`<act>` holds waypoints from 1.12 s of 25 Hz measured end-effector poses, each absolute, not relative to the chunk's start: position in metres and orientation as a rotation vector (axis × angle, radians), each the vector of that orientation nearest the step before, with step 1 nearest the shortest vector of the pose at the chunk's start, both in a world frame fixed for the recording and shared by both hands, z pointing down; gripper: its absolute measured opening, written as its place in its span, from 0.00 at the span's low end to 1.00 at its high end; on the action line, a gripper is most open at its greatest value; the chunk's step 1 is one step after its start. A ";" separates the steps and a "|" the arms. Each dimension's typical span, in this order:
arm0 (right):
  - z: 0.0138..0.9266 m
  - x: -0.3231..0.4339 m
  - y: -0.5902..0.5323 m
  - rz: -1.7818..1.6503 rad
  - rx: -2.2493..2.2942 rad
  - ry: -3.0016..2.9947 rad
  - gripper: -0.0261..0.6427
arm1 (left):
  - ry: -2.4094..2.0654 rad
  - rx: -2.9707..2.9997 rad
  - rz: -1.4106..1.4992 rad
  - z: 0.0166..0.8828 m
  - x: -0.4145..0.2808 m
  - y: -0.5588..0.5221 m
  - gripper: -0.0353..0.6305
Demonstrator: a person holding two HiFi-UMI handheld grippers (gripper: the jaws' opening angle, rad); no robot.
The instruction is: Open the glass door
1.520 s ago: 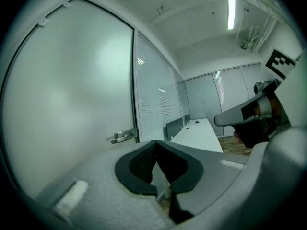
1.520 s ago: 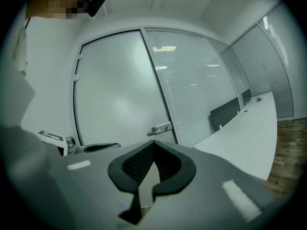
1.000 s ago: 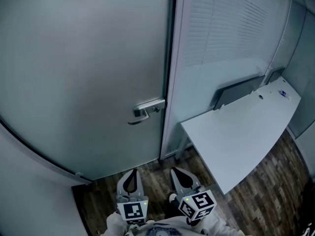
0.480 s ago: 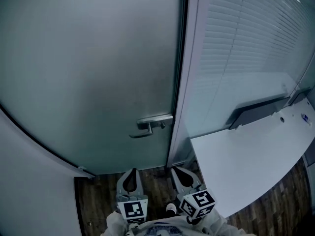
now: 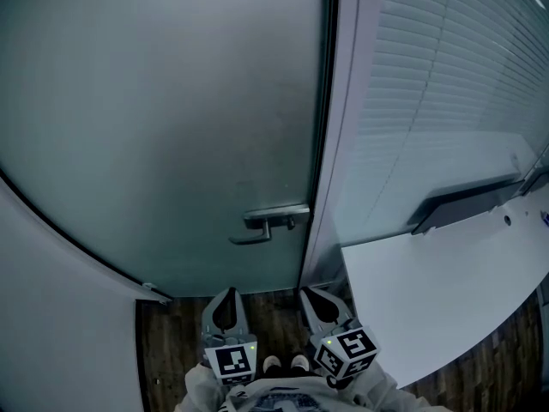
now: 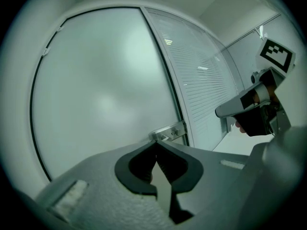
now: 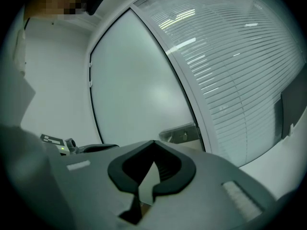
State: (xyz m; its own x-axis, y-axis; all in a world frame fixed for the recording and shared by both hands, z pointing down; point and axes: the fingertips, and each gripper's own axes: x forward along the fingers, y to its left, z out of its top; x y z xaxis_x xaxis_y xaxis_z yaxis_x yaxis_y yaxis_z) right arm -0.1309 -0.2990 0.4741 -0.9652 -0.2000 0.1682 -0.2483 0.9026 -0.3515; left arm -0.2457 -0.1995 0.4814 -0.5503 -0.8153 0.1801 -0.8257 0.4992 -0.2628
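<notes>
1 frosted glass door (image 5: 171, 127) stands closed straight ahead. Its 1 metal lever handle (image 5: 273, 221) sits at the door's right edge, beside the frame. 2 grippers hang low in front of it, side by side and well apart from the handle. The left gripper (image 5: 226, 299) and the right gripper (image 5: 310, 297) each have their jaws pressed together on nothing. To the right, 1 white surface (image 5: 446, 290) runs under 1 slatted blind panel (image 5: 446, 93).
</notes>
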 end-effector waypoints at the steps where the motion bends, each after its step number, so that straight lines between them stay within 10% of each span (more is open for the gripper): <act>1: 0.474 -0.133 -0.299 0.572 0.350 -2.938 0.05 | -2.686 1.480 0.510 0.483 -0.249 -0.201 0.06; 11: 0.484 -0.136 -0.300 0.581 0.424 -2.915 0.05 | -2.532 1.643 0.917 0.523 -0.272 -0.226 0.30; 28: 0.495 -0.102 -0.325 0.572 0.605 -2.866 0.05 | -2.406 1.623 1.823 0.563 -0.334 -0.299 0.33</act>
State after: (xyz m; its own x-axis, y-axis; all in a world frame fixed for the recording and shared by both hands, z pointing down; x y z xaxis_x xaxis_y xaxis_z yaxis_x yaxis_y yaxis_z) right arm -0.1017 -0.3252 0.4949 -0.9058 -0.3571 0.2279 -0.4172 0.8453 -0.3338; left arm -0.3335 -0.2987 0.5625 -0.5203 -0.8011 0.2958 -0.5013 0.0061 -0.8653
